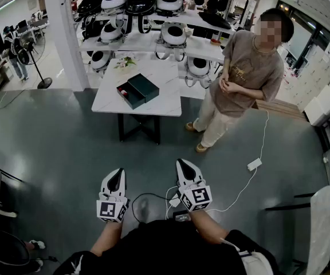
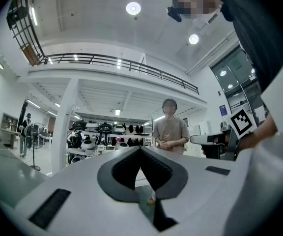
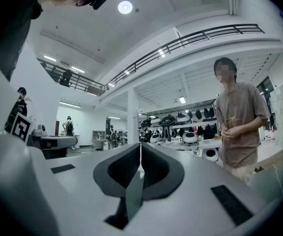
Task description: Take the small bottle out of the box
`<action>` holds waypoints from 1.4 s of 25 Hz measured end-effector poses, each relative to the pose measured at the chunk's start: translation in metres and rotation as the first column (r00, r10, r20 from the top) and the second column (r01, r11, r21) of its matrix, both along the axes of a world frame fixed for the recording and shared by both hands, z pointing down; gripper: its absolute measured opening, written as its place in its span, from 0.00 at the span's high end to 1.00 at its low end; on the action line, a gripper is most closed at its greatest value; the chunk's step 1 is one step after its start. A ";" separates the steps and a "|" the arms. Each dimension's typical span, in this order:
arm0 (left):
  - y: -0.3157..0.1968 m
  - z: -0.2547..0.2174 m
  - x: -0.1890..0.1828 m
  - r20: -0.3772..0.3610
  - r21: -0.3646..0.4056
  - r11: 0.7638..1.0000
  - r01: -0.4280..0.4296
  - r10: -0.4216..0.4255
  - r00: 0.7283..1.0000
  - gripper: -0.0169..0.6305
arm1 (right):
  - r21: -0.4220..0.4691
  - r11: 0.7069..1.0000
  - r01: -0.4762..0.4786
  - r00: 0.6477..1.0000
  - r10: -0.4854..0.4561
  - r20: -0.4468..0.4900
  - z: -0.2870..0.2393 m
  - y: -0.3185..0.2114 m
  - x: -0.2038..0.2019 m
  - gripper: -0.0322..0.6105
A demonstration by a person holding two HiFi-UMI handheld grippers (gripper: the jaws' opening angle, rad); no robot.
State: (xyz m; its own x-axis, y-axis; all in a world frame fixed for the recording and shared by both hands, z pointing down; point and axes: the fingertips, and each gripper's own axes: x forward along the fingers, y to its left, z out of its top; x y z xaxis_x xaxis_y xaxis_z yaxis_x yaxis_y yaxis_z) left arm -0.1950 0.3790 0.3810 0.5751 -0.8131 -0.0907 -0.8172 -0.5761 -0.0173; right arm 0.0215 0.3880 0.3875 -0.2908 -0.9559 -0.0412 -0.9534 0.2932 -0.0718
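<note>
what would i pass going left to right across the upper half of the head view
black standing fan → white square pillar → dark green open box on the white table → person in a brown t-shirt

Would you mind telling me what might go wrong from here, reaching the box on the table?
The white adapter and cable trail across the floor ahead: a possible trip. A bystander stands close beside the table and might get bumped. The left gripper and right gripper are both shut, so they may shove the box unless opened first.
</note>
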 end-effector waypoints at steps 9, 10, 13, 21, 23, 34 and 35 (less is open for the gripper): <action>0.007 -0.002 0.045 -0.012 -0.035 0.999 0.001 -0.001 1.000 0.95 | 0.009 1.000 -0.024 0.999 0.024 0.027 -0.007 0.012 0.057 0.89; 0.008 -0.001 0.048 -0.012 -0.040 0.999 0.001 -0.001 1.000 0.95 | 0.002 1.000 -0.029 0.999 0.029 0.034 -0.004 0.013 0.062 0.89; 0.011 0.001 0.060 -0.009 -0.043 0.999 -0.005 0.004 1.000 0.95 | 0.011 1.000 -0.026 0.998 0.025 0.056 -0.004 0.016 0.073 0.89; 0.014 -0.004 0.086 -0.013 -0.040 0.999 -0.014 0.014 1.000 0.95 | 0.048 0.999 -0.001 0.996 -0.003 0.094 -0.010 0.025 0.100 0.89; 0.016 0.001 0.093 -0.018 -0.048 0.999 -0.015 0.014 1.000 0.95 | 0.037 0.999 0.000 0.995 -0.003 0.102 -0.003 0.028 0.109 0.89; 0.030 0.017 0.134 0.002 -0.085 0.996 0.017 -0.017 1.000 0.95 | 0.012 1.000 0.010 0.990 -0.012 0.140 0.020 0.045 0.166 0.89; 0.031 0.018 0.136 0.004 -0.086 0.996 0.021 -0.021 1.000 0.95 | 0.010 1.000 0.010 0.990 -0.012 0.144 0.023 0.046 0.170 0.89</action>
State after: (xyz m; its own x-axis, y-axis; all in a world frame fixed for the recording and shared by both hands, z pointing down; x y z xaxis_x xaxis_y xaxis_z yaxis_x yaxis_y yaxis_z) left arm -0.0586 0.4097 0.3988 0.5580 -0.8296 -0.0181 -0.8291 -0.5583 0.0290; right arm 0.1911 0.4338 0.4104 -0.2917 -0.9521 -0.0921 -0.9300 0.3048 -0.2052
